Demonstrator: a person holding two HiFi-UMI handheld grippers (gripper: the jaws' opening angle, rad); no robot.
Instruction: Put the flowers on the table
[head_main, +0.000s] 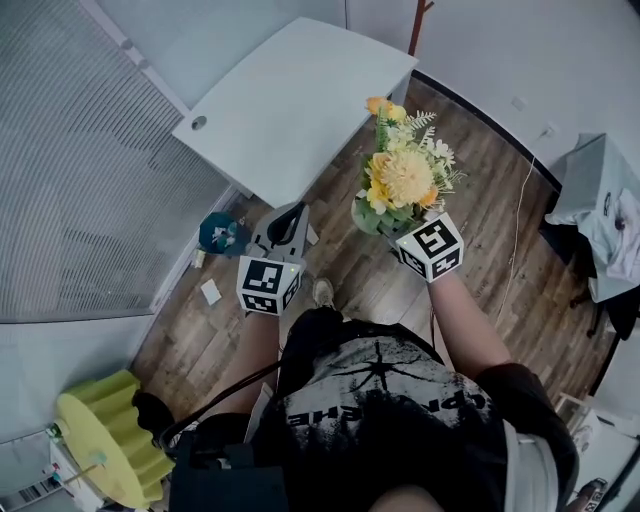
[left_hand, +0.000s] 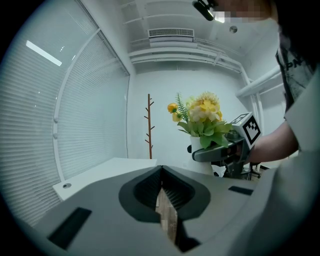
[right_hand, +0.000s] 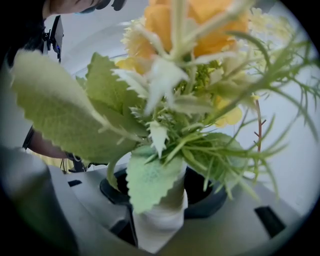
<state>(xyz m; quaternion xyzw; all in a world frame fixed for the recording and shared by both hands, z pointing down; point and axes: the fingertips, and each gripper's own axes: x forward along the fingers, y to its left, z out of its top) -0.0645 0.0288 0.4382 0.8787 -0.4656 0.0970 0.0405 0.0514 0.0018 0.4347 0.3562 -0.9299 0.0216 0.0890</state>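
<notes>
A bunch of yellow and orange flowers (head_main: 405, 175) with green leaves stands in a white vase (right_hand: 160, 220). My right gripper (head_main: 388, 230) is shut on the vase and holds it upright in the air above the wooden floor, right of the white table (head_main: 300, 90). In the left gripper view the flowers (left_hand: 202, 112) and the vase (left_hand: 196, 145) hang beyond the table's (left_hand: 110, 167) near corner. My left gripper (head_main: 287, 220) hovers near the table's front edge, shut and with nothing in it. Its jaws meet at the tip (left_hand: 161, 182).
A teal object (head_main: 222, 233) and a white slip of paper (head_main: 211, 291) lie on the floor by the table. A yellow-green ribbed thing (head_main: 100, 430) stands at lower left. Clothes lie on a grey surface (head_main: 600, 215) at right. A wooden coat stand (left_hand: 149, 125) stands by the wall.
</notes>
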